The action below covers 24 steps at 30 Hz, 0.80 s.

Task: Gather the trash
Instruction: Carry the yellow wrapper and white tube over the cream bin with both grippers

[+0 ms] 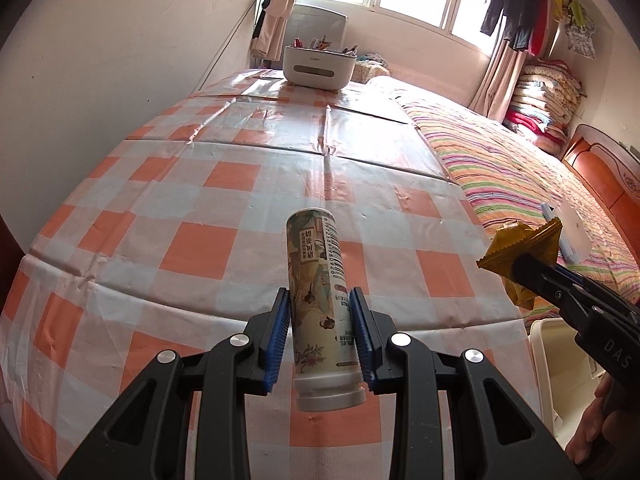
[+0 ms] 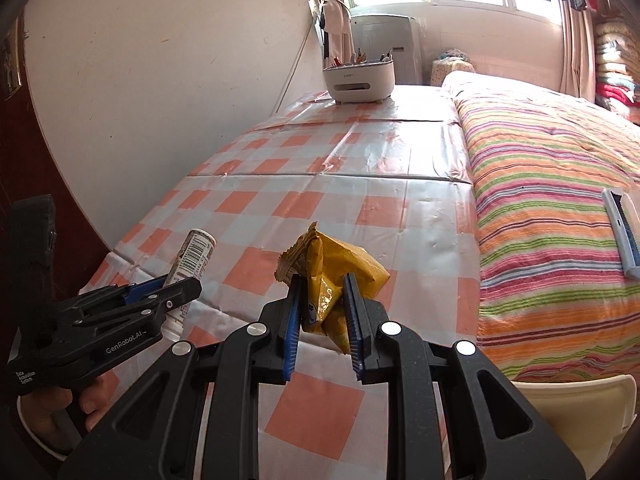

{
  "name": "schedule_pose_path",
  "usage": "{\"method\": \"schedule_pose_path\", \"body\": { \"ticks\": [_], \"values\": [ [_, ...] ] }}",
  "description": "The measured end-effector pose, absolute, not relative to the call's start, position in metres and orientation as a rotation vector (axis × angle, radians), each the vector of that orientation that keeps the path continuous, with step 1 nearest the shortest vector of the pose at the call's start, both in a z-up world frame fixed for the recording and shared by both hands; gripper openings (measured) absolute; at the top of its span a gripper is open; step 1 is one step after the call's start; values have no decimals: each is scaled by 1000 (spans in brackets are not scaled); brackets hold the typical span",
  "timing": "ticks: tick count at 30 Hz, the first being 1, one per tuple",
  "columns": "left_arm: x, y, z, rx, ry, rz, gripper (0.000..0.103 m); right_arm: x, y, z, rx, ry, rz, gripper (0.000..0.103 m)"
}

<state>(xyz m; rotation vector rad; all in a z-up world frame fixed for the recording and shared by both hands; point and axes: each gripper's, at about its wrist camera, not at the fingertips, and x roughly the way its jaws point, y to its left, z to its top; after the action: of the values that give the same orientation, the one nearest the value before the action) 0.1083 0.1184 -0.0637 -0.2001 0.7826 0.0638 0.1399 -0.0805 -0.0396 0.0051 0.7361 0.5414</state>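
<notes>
- Left wrist view: left tongs clamped on a printed bottle, blue pads pressing both sides of its body, white cap end toward the camera, base pointing away; bottle held in the air over the near edge of the counter.
- Same view, right side: right tongs pinching a yellow wrapper, off the counter's near right corner, over the bed edge.
- Right wrist view: right tongs closed tight on the crumpled yellow wrapper, held above the near edge of the counter.
- Left tongs at far left by the near left corner, gripping the bottle, barcode visible.
- White organiser box with pens on the far edge of the counter.
- Cream bin rim below the near right corner.
- Blue-white brush lying on the striped bed.
</notes>
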Motion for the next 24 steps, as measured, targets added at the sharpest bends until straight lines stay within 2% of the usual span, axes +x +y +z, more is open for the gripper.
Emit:
{"method": "schedule_pose_path", "body": {
  "ticks": [24],
  "values": [
    [106,35,-56,-120,771,-109,30,109,-155,-43,7,721,375,20]
  ]
}}
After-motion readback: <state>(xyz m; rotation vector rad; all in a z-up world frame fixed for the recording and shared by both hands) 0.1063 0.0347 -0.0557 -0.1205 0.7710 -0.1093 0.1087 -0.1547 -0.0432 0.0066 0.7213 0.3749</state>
